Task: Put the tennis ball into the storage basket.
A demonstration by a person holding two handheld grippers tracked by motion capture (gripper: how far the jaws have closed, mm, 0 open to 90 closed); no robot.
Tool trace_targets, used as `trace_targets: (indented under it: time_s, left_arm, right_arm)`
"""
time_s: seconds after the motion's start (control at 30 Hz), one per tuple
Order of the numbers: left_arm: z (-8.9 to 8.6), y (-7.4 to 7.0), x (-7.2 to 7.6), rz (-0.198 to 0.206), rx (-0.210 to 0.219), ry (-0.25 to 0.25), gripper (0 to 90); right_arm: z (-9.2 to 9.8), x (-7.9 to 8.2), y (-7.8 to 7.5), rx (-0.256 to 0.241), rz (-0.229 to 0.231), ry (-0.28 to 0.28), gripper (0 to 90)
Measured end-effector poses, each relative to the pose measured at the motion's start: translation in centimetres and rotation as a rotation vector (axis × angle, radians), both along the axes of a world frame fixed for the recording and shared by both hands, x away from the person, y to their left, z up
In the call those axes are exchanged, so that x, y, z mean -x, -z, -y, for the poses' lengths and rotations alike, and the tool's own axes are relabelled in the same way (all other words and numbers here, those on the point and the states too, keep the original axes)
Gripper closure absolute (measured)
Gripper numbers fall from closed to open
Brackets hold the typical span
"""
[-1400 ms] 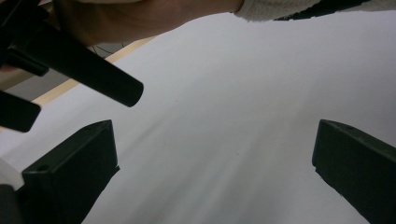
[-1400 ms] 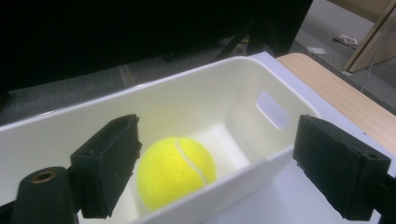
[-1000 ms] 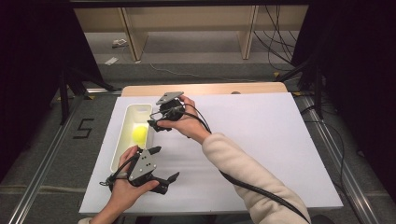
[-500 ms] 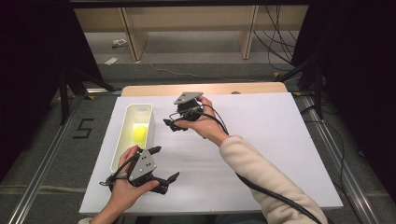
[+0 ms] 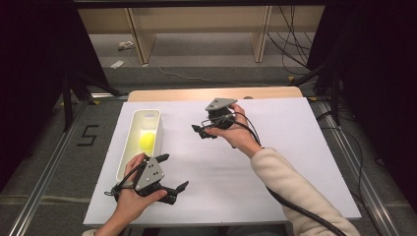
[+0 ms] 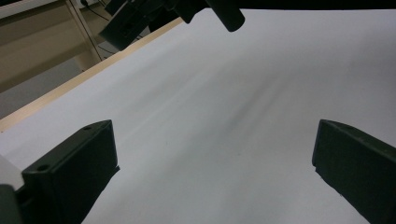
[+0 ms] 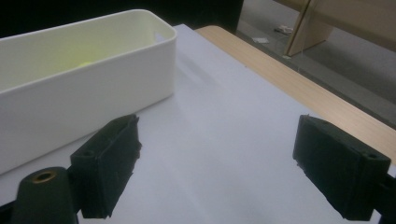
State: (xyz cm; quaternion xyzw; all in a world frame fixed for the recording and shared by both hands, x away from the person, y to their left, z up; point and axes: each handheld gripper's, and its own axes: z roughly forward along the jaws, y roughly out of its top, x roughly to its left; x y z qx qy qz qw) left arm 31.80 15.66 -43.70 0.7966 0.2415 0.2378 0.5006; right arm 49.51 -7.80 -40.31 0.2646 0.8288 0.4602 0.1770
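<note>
Surroundings: dark curtains on both sides, grey floor with rails, a pale wooden shelf frame (image 5: 196,29) beyond the table.
Table: wooden top (image 5: 216,93) covered by a white sheet (image 5: 285,147), its far edge left bare as a strip of wood.
White bin: a long, narrow white tub (image 5: 127,147) lying along the sheet's left edge, its length running from near to far; in the right gripper view its end wall (image 7: 84,93) stands just beyond the left jaw.
Ball: a yellow-green ball (image 5: 147,140) sits inside the tub, about midway along it (in the right gripper view it reads as a greenish glow on the inner wall).
Left gripper: left gripper (image 5: 172,172) held low near the sheet's near-left corner, just right of the tub's near end, the hand (image 5: 130,196) wrapped round its body from below, forearm entering at the near edge; jaws spread wide, nothing between them, pointing right and away across the sheet.
Right gripper: right gripper (image 5: 199,131) held above the sheet's far middle, well apart from the tub, grey plate uppermost; the hand (image 5: 236,130) grips from the right, wrist bent, cream sleeve (image 5: 295,191) running back to the near-right corner; jaws released and empty, aimed left towards the tub.
</note>
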Motion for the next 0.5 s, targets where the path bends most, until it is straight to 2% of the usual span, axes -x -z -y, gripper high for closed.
trace_targets:
  time_s: [0.5]
  left_arm:
    - [-0.1, 0.0, -0.1, 0.000, -0.003, -0.002, 0.0]
  right_arm:
    - [5.9, 1.3, 0.7, -0.009, -0.001, 0.084, 15.3]
